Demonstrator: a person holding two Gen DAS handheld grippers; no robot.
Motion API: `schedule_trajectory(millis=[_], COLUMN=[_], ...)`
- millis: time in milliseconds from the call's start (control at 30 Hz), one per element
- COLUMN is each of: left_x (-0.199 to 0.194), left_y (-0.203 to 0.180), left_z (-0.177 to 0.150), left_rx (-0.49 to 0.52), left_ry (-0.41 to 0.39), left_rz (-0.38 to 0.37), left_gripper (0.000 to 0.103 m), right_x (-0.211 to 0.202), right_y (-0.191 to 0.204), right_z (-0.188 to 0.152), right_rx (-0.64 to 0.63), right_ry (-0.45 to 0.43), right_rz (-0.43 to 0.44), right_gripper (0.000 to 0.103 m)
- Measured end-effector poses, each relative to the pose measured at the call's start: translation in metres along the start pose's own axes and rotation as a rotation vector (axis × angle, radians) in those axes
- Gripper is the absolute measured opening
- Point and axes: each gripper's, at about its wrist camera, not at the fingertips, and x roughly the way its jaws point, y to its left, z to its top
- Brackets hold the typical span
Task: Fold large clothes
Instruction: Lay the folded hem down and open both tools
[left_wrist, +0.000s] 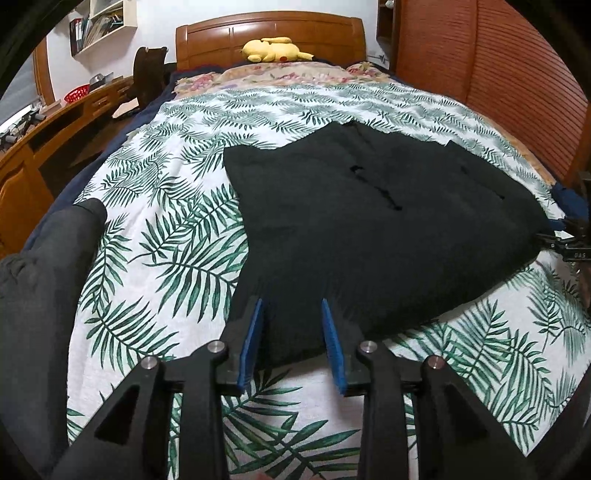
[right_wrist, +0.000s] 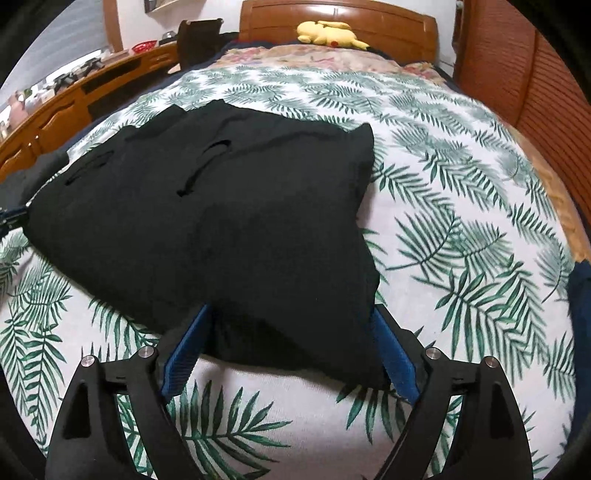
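Left gripper (left_wrist: 291, 314) jaws apart, near corner of black garment (left_wrist: 369, 221) between the pads, not pinched. Right gripper (right_wrist: 291, 317) spread wide around the other near corner. Garment lies flat on leaf-print bedspread (left_wrist: 155, 258).

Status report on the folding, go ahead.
Left gripper and right gripper open, each astride a near corner of the black garment. Garment flat on the leaf-print bedspread. Nothing in the way.

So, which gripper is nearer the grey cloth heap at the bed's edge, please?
Left. The left gripper is beside the grey cloth heap; the right gripper is across the black garment.
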Motion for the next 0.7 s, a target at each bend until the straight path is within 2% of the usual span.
schedule_trajectory(millis=[300, 700], left_x=[0.004, 0.007], left_y=[0.01, 0.017], left_z=[-0.004, -0.009], left_rx=[-0.065, -0.07], left_ry=[0.035, 0.056], left_rz=[-0.039, -0.058], left_gripper=[0.032, 0.032], right_x=[0.008, 0.008], right_y=[-0.004, -0.004], right_z=[-0.003, -0.004], right_rx=[0.035, 0.031], right_ry=[0.015, 0.015], right_rz=[0.042, 0.041], right_gripper=[0.088, 0.087])
